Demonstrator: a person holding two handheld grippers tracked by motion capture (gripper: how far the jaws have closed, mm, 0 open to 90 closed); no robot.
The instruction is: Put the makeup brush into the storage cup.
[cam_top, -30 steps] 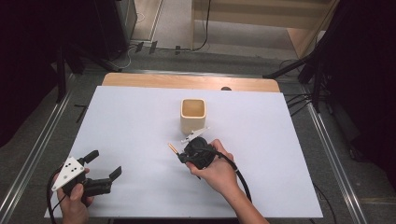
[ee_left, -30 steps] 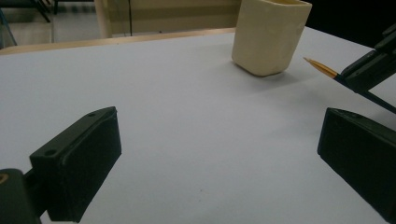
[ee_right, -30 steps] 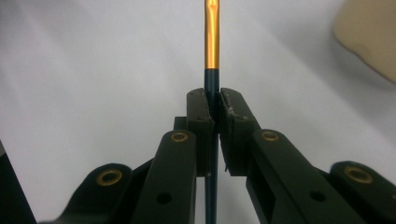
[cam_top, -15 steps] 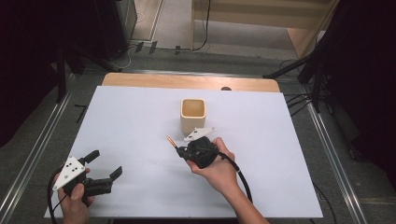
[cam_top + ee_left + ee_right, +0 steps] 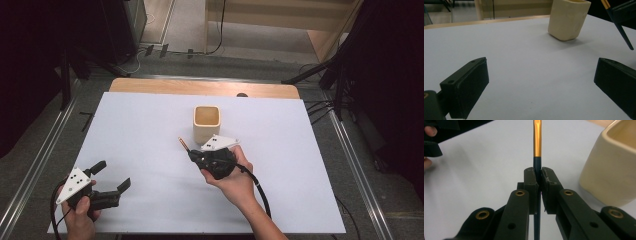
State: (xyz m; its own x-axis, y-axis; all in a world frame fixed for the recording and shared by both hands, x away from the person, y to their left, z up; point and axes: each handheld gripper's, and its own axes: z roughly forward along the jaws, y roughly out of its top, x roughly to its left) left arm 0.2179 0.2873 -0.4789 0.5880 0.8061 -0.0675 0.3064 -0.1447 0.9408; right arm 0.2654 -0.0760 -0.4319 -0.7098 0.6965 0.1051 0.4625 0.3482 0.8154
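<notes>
We see a thin dark stick with an orange-gold band (image 5: 537, 137), perhaps a pencil or brush, pinched between the closed jaws of the right gripper (image 5: 538, 180). Its upper end runs out of the top of the right gripper view, so we cannot tell what tips it; its lower part passes down between the jaw arms. In the high view the stick (image 5: 183, 144) slants up and to the left from the right gripper (image 5: 196, 156), just left of the cream cup (image 5: 206, 122), apart from it. We can read no brand or writing on the stick or cup.

The cup stands upright on the white table (image 5: 300, 165), near its middle. The left gripper (image 5: 111, 176), held in the left hand (image 5: 80, 212) near the table's near left corner, has its jaws spread wide with nothing between them. In the left gripper view the cup's (image 5: 568, 18) top is cut off.
</notes>
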